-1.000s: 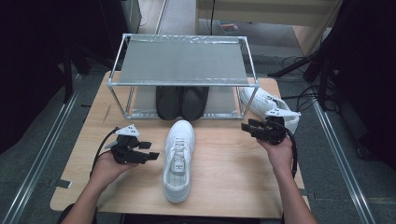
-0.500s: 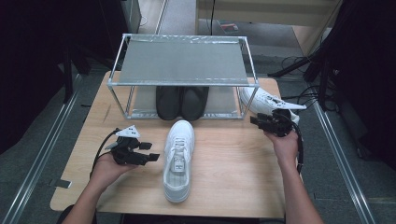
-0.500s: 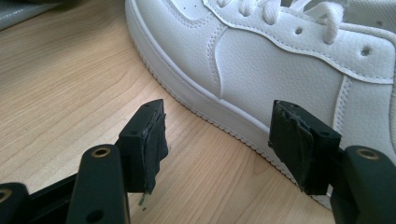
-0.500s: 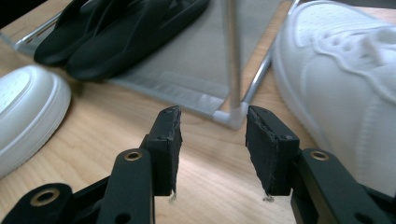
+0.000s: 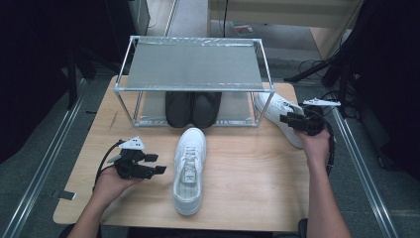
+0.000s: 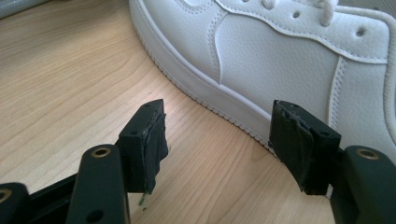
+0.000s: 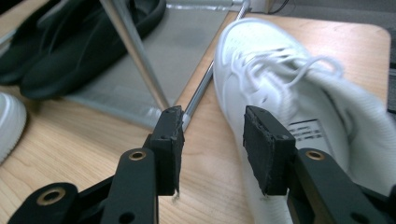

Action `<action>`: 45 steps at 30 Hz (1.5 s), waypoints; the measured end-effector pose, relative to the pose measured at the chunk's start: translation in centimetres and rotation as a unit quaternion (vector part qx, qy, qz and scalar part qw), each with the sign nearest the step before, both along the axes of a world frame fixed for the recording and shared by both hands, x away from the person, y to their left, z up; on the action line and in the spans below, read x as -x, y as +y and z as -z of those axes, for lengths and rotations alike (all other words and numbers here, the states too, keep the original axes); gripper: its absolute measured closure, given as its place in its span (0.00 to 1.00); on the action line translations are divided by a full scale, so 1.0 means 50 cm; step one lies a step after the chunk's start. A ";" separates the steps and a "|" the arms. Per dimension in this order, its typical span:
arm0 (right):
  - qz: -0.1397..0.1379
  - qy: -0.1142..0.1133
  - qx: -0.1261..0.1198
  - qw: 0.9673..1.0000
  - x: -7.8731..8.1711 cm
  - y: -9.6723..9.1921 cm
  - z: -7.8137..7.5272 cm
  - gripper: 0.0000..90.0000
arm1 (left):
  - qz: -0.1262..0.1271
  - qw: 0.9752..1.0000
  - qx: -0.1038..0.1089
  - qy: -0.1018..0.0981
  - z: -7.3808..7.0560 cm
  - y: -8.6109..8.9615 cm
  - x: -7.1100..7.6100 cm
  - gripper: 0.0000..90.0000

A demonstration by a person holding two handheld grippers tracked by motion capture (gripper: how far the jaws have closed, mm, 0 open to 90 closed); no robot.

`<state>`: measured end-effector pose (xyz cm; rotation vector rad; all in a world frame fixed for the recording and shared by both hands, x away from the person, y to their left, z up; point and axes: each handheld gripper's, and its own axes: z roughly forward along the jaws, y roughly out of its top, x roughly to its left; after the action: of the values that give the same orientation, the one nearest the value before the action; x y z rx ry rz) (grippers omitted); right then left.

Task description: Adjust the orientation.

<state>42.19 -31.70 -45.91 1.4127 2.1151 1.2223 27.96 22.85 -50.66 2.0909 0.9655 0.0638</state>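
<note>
While the left gripper point(image 5: 159, 164) rests low on the table point(image 5: 247, 173), its jaws stand wide apart and hold nothing. Its own view shows the side of a white shoe point(image 6: 280, 60) just past the jaw tips, close but not touching. From above, this shoe point(image 5: 189, 170) lies in the middle of the table, toe toward the rack point(image 5: 193, 64).

Over on the far right side, the right gripper point(image 5: 286, 119) is at a second white shoe point(image 5: 279, 115) that sits by the rack's corner leg. Its jaws are part way open with nothing between them. One jaw is beside the shoe's inner side point(image 7: 261, 84); whether it touches is hard to tell.

Two black shoes point(image 5: 192, 108) sit side by side under the rack.
</note>
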 end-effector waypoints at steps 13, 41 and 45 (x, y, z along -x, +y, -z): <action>0.028 0.011 -0.017 0.999 -0.019 -0.037 -0.007 0.67 | -0.016 1.000 0.001 0.001 0.001 0.016 0.018 0.41; 0.040 0.041 0.047 0.997 -0.060 0.016 0.027 0.90 | -0.020 1.000 0.000 -0.005 0.001 0.020 0.029 0.41; 0.048 0.041 0.035 0.997 -0.054 0.014 0.019 0.90 | -0.023 1.000 0.005 -0.007 0.000 0.025 0.029 0.41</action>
<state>44.90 -31.01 -46.84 1.5379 2.0950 1.0607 26.51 24.09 -50.66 2.0574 1.0033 0.0959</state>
